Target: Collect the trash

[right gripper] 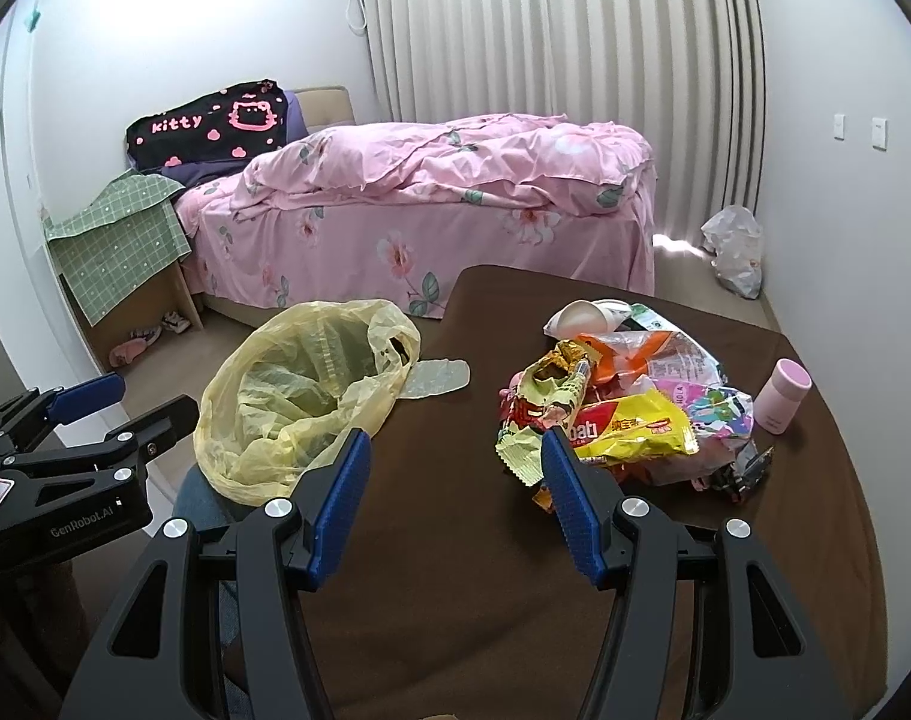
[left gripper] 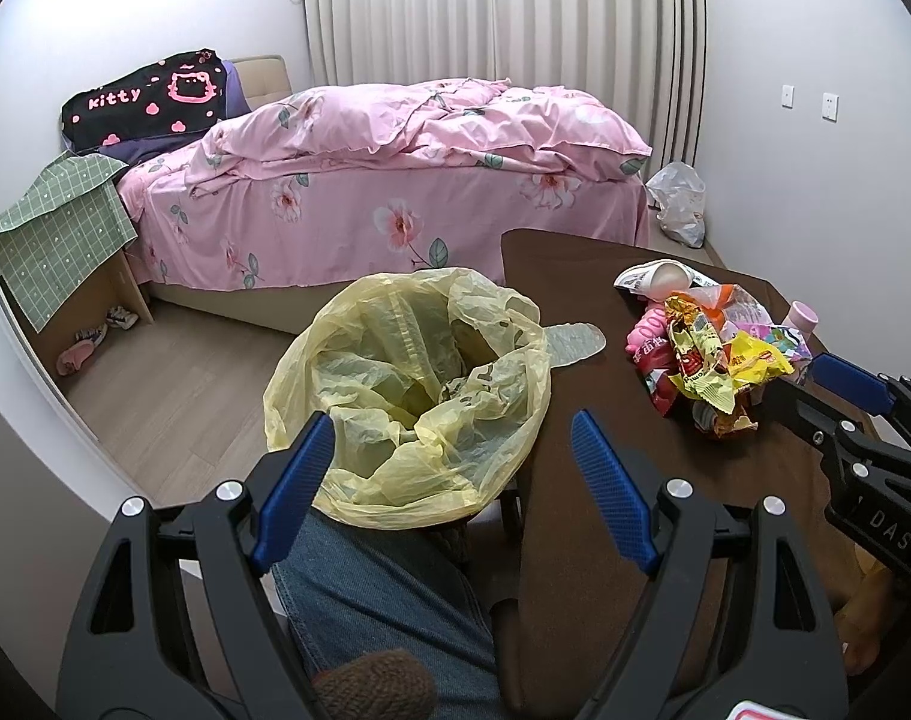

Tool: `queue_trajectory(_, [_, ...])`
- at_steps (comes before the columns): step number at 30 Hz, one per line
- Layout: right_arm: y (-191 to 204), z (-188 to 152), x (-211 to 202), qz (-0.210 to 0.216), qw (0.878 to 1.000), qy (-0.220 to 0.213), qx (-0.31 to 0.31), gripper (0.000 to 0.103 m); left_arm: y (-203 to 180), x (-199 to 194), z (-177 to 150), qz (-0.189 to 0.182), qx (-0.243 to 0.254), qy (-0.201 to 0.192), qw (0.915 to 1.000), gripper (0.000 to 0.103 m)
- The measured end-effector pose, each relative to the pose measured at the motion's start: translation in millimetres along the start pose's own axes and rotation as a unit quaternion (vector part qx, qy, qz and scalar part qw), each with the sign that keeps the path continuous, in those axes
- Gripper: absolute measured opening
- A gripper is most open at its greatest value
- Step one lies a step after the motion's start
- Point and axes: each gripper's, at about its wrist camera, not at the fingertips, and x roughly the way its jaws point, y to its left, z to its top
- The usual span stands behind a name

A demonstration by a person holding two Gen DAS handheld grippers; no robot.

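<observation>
A pile of snack wrappers [right gripper: 629, 402] lies on the brown table [right gripper: 455, 570]; it also shows in the left wrist view [left gripper: 713, 354]. A bin lined with a yellow bag [left gripper: 407, 384] stands open beside the table's left edge, also in the right wrist view [right gripper: 299, 396]. My left gripper [left gripper: 449, 450] is open and empty, over the bag's near rim. My right gripper [right gripper: 455, 462] is open and empty above the table, its right finger just short of the wrappers. A clear flattened plastic piece [right gripper: 437, 377] lies at the table edge by the bag.
A white paper cup [right gripper: 587, 318] lies behind the pile and a pink bottle [right gripper: 782, 396] stands to its right. A pink bed [right gripper: 443, 204] is beyond the table. A white plastic bag [right gripper: 734, 249] sits on the floor at the right wall. My knee [left gripper: 365, 588] is below the bin.
</observation>
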Motion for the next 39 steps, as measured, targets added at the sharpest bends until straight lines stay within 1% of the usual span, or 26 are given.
queue_trajectory(19, [0.1,0.3,-2.2,0.001,1.0,0.001,-0.001,0.056,-0.1,0.7,-5.5,0.0,-0.002,0.0,1.0,0.077])
queue_trajectory(39, [0.0,0.4,-1.4,0.002,1.0,0.002,-0.001,0.056,2.0,-0.6,-4.0,0.0,-0.003,0.0,1.0,0.077])
